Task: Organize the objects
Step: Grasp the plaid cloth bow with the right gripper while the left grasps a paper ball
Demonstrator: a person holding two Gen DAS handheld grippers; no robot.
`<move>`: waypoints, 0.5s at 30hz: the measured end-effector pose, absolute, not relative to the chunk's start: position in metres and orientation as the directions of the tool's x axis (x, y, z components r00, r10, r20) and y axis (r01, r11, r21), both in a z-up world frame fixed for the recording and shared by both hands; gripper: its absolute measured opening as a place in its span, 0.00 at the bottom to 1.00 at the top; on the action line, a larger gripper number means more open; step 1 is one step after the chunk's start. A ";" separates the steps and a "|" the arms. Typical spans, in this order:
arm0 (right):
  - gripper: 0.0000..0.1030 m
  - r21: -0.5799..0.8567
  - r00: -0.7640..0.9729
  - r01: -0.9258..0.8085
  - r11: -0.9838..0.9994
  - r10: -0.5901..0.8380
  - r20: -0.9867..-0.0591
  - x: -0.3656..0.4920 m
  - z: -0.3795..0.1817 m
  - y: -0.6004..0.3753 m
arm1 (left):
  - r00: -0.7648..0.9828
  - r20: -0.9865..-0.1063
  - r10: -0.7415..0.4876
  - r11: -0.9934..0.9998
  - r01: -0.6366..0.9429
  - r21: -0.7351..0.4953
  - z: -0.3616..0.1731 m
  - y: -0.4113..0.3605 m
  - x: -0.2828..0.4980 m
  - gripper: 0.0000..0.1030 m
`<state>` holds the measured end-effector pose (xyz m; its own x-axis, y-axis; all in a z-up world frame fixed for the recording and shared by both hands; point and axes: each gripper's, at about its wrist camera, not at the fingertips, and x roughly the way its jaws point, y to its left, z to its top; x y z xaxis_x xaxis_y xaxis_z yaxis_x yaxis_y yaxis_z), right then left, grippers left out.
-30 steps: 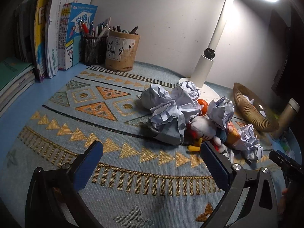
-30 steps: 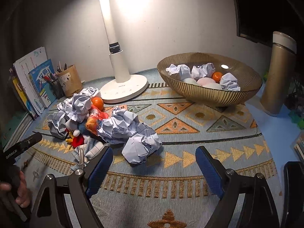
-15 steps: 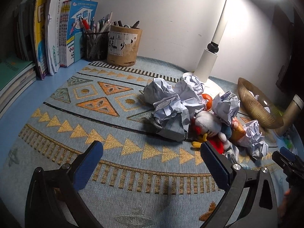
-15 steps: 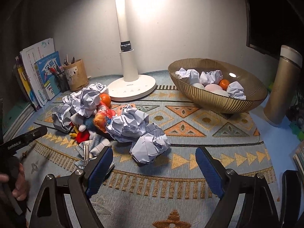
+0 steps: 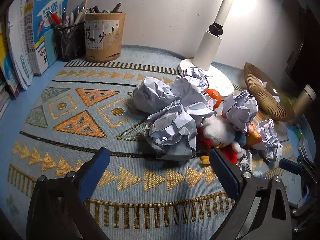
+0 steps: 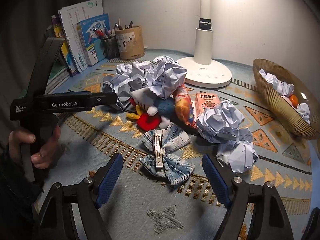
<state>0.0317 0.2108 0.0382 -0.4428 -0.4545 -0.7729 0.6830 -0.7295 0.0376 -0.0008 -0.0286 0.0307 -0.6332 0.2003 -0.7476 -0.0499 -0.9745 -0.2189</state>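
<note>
Two views, entered in turn. Left wrist view: left tongs (image 5: pixel 158 167) stood parted and closing, nothing between the blue pads; bare patterned mat (image 5: pixel 80 108) on the counter lay beneath them. Heap of crumpled paper balls (image 5: pixel 172 132) sat just ahead of and slightly right of the gap, its nearest ball almost level with the fingertips; white plush toy (image 5: pixel 217 129) and an orange (image 5: pixel 214 96) lay tucked in behind it. Gold ribbed bowl (image 5: pixel 262 98) stood well apart at far right, beyond the lamp base (image 5: pixel 224 84). Right wrist view: right tongs (image 6: pixel 162 172) likewise stood parted and closing, not yet pressing on anything. Plaid bow hair clip (image 6: pixel 167 154) lay directly ahead, centred on the gap and nearly between the fingertips; its metal clip ran lengthwise away from the camera, along the line of the tongs, while the fabric wings spread crosswise toward each pad. Loose paper ball (image 6: pixel 222 122) lay just right of the bow, a smaller one (image 6: pixel 243 156) close beside the right pad. Bowl, already holding paper and an orange, stood at far right. Left tongs, gripped in a hand (image 6: pixel 34 146), hung off to the left. Judgement: right tongs were nearer the bow, left tongs nearer the paper heap; closing across the bow's wings appeared the likelier grip.
</note>
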 end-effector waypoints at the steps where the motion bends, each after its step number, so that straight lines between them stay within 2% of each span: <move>1: 0.67 0.037 -0.428 0.685 -0.728 -0.442 -0.788 0.028 0.033 0.207 | -0.628 -0.750 0.207 -0.973 -0.052 -0.225 0.027 -0.028 -0.005 0.89; 2: 0.66 0.039 -0.416 0.680 -0.732 -0.429 -0.801 0.023 0.029 0.205 | -0.621 -0.757 0.203 -0.974 -0.047 -0.223 0.024 -0.028 -0.008 0.84; 5: 0.61 0.043 -0.400 0.674 -0.738 -0.413 -0.818 0.012 0.019 0.199 | -0.619 -0.757 0.208 -0.972 -0.045 -0.231 0.020 -0.026 -0.017 0.82; 7: 0.55 0.045 -0.392 0.670 -0.741 -0.405 -0.826 0.006 0.015 0.196 | -0.619 -0.756 0.214 -0.971 -0.050 -0.234 0.020 -0.024 -0.022 0.77; 10: 0.40 0.011 -0.411 0.686 -0.728 -0.400 -0.819 0.010 0.016 0.189 | -0.620 -0.755 0.214 -0.972 -0.055 -0.230 0.019 -0.021 -0.026 0.66; 11: 0.31 -0.004 -0.420 0.690 -0.724 -0.396 -0.816 0.013 0.016 0.188 | -0.618 -0.750 0.236 -0.967 -0.071 -0.246 0.019 -0.020 -0.026 0.51; 12: 0.25 -0.015 -0.426 0.695 -0.719 -0.395 -0.814 0.016 0.017 0.188 | -0.627 -0.739 0.247 -0.963 -0.077 -0.257 0.020 -0.020 -0.024 0.46; 15: 0.23 -0.001 -0.424 0.700 -0.715 -0.414 -0.805 0.022 0.021 0.192 | -0.648 -0.717 0.258 -0.958 -0.077 -0.276 0.025 -0.023 -0.015 0.37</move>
<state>0.0218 0.1921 0.0205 -0.4244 -0.4143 -0.8051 0.6995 -0.7146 -0.0010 -0.0149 -0.0229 0.0250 -0.6475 0.2584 -0.7169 -0.0772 -0.9582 -0.2757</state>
